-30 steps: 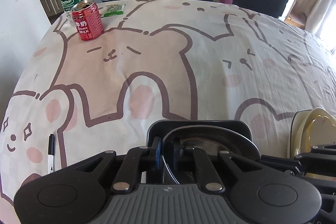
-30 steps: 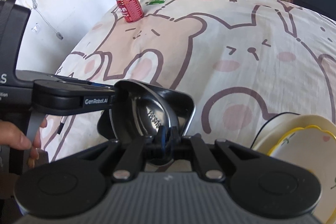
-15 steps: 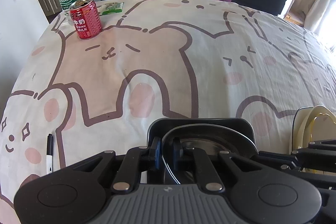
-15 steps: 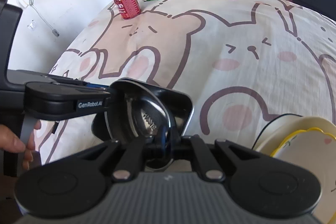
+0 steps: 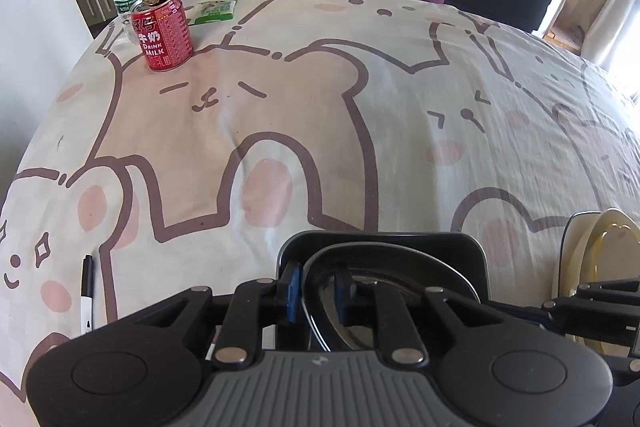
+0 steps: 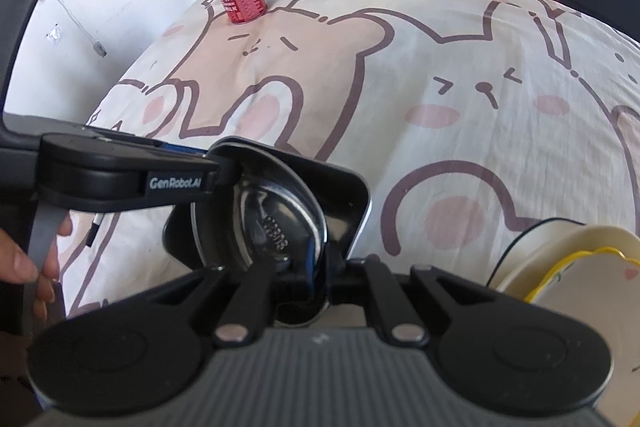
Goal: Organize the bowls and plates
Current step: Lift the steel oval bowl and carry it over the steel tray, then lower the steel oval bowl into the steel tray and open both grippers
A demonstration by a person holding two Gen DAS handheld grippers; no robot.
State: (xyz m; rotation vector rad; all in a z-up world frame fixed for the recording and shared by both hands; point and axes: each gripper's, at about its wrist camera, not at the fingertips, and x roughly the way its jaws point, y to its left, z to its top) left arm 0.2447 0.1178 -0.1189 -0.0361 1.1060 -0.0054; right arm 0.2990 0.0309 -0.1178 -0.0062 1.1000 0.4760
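Left wrist view: the metal bowl (image 5: 384, 279) sits in a black tray (image 5: 380, 241), rim pinched by the left gripper (image 5: 319, 293) and the right gripper (image 6: 310, 269). Cream plates (image 6: 560, 267) are stacked just right of the tray; red can (image 5: 163, 31) far behind.

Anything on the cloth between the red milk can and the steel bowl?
Nothing: in the left wrist view, only bare printed cloth separates the milk can and the steel bowl.

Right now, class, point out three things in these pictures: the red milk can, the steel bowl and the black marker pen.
red milk can (image 5: 165, 35), left wrist view, on its printed side wall.
steel bowl (image 6: 276, 223), right wrist view, on its shiny inner base.
black marker pen (image 5: 87, 293), left wrist view, on its barrel.
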